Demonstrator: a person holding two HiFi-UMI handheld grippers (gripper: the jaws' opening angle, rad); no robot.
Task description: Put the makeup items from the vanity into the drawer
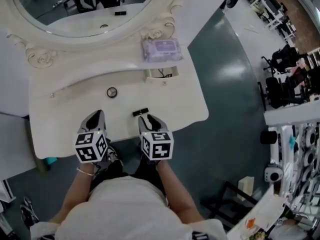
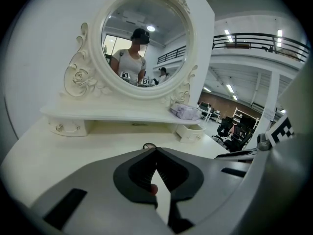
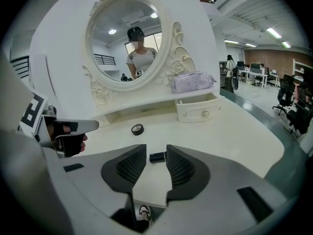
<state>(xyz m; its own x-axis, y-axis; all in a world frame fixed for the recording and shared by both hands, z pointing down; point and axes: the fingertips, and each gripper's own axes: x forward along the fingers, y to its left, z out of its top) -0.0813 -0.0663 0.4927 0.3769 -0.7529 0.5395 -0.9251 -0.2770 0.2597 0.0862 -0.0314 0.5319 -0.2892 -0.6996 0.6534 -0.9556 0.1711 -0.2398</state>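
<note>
The black tube's [image 3: 157,156] right end sits hidden behind the right gripper's [image 3: 155,151] jaws. The left gripper [image 2: 156,151] covers most of the round makeup case [image 2: 148,145].

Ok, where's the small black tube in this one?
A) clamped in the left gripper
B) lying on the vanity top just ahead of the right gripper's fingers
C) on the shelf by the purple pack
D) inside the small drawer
B: the small black tube lies flat on the vanity top, just at the tips of the right gripper, whose fingers stand apart and are not clamped on it.
</note>
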